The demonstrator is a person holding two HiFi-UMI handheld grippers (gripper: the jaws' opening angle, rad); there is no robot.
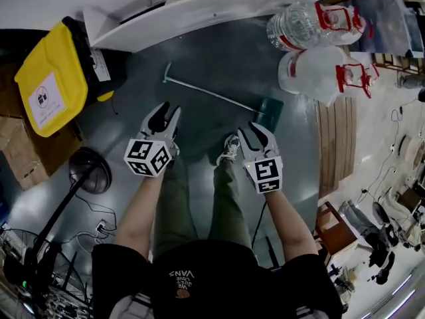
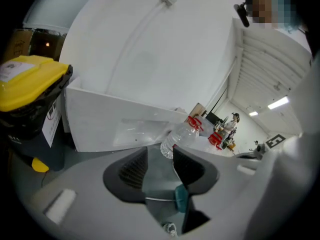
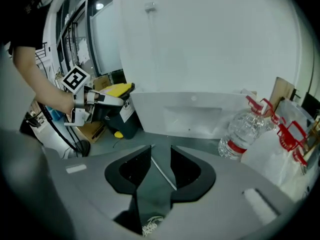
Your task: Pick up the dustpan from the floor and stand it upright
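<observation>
The dustpan lies flat on the grey floor: a teal pan (image 1: 269, 111) with a long thin metal handle (image 1: 209, 92) running up-left from it. My left gripper (image 1: 167, 113) hangs just in front of the handle's middle, open, with nothing between its jaws. My right gripper (image 1: 254, 133) hovers close to the pan, also open and empty. In the left gripper view the teal pan (image 2: 180, 198) and floor show through the gap of the left gripper (image 2: 160, 156). In the right gripper view the handle (image 3: 162, 173) shows between the jaws of the right gripper (image 3: 160, 151).
A black bin with a yellow lid (image 1: 50, 78) stands at the left. A white curved board (image 1: 199, 8) lies along the back. Large water bottles (image 1: 312, 25) and a white jug (image 1: 325, 72) sit at the right, by wooden planks (image 1: 335, 145). A fan base (image 1: 89, 170) is near left; my shoe (image 1: 229, 148) is below the handle.
</observation>
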